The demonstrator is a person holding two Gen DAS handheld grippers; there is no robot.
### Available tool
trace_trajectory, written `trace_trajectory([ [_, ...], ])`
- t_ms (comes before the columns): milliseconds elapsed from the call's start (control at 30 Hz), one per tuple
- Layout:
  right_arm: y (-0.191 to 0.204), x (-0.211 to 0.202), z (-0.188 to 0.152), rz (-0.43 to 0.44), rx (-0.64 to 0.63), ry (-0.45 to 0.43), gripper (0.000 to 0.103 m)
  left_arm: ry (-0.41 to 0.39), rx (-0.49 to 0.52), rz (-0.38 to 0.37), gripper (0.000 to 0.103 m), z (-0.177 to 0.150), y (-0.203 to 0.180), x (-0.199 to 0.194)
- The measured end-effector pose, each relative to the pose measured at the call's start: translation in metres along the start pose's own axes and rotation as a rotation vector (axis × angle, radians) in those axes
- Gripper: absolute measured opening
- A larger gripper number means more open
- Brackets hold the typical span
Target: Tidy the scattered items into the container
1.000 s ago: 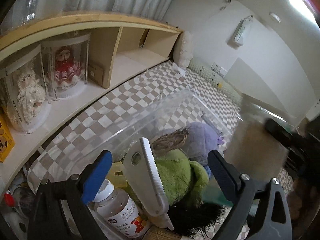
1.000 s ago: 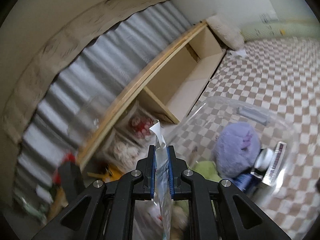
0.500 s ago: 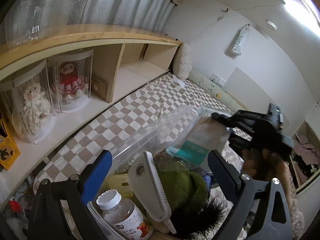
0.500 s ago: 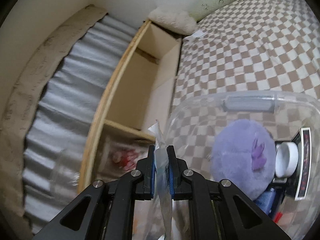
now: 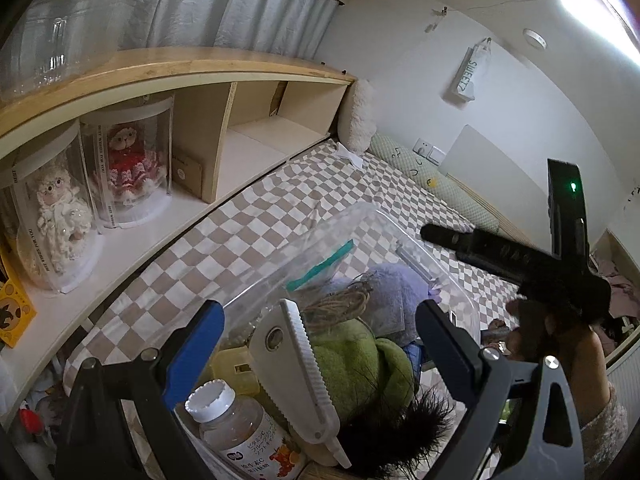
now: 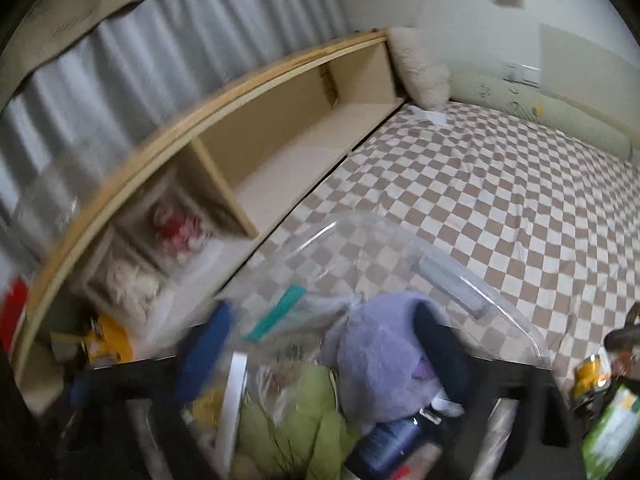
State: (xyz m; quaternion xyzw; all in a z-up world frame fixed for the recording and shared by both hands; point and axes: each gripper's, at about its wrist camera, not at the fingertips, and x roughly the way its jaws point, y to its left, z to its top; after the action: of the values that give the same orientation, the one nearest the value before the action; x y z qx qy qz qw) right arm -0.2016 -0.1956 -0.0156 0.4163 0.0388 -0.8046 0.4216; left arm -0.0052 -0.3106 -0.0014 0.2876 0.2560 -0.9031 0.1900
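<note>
**Bag dropped in bin, right tongs free**

Left tongs spread wide, gripping nothing, hovering over the near end of the clear container on the checkered bed. Between their fingers: bottle, white serrated tool, green plush. Beyond them, a clear zip bag with teal strip leans on the far-left wall, beside the purple plush. Right tongs are blurred in their own view; spread apart, empty, above the container. Step judged: release done. Next likely calls for fetching a leftover item, such as the packets off to the right of the right tongs.
</note>
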Motion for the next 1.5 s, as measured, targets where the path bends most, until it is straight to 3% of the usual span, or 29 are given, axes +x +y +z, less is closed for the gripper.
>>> trace_trajectory([
  [33, 0.001, 0.002, -0.003, 0.012, -0.010, 0.015, 0.052, -0.002, -0.002, 0.002, 0.097, 0.000, 0.000, 0.000],
  [100, 0.003, 0.004, -0.006, 0.045, -0.032, 0.035, 0.047, -0.003, -0.009, 0.005, 0.097, -0.001, 0.001, -0.001],
  [333, 0.020, 0.006, -0.023, 0.072, -0.130, 0.081, 0.046, -0.003, -0.016, 0.015, 0.097, 0.001, 0.005, 0.000],
  [600, 0.017, -0.042, -0.034, 0.114, -0.131, 0.045, 0.047, 0.000, 0.012, 0.040, 0.097, -0.004, -0.008, -0.001],
  [667, 0.013, -0.048, -0.035, 0.120, -0.107, 0.034, 0.062, -0.002, 0.009, 0.038, 0.097, -0.004, -0.009, -0.002],
  [700, 0.010, -0.049, -0.036, 0.127, -0.084, 0.036, 0.075, -0.005, 0.005, 0.038, 0.097, -0.004, -0.010, -0.004],
  [833, 0.000, -0.048, -0.043, 0.168, -0.015, 0.078, 0.076, -0.012, -0.004, 0.040, 0.097, -0.003, -0.011, -0.007],
  [1167, -0.022, -0.079, -0.081, 0.176, 0.053, 0.070, 0.076, -0.015, 0.019, 0.024, 0.097, -0.012, -0.037, -0.015],
  [1300, -0.031, -0.097, -0.087, 0.154, 0.075, 0.016, 0.095, -0.042, 0.054, 0.037, 0.103, -0.017, -0.050, -0.025],
  [1500, -0.044, -0.128, -0.095, 0.157, 0.121, -0.069, 0.103, -0.062, 0.100, 0.055, 0.103, -0.023, -0.069, -0.038],
])
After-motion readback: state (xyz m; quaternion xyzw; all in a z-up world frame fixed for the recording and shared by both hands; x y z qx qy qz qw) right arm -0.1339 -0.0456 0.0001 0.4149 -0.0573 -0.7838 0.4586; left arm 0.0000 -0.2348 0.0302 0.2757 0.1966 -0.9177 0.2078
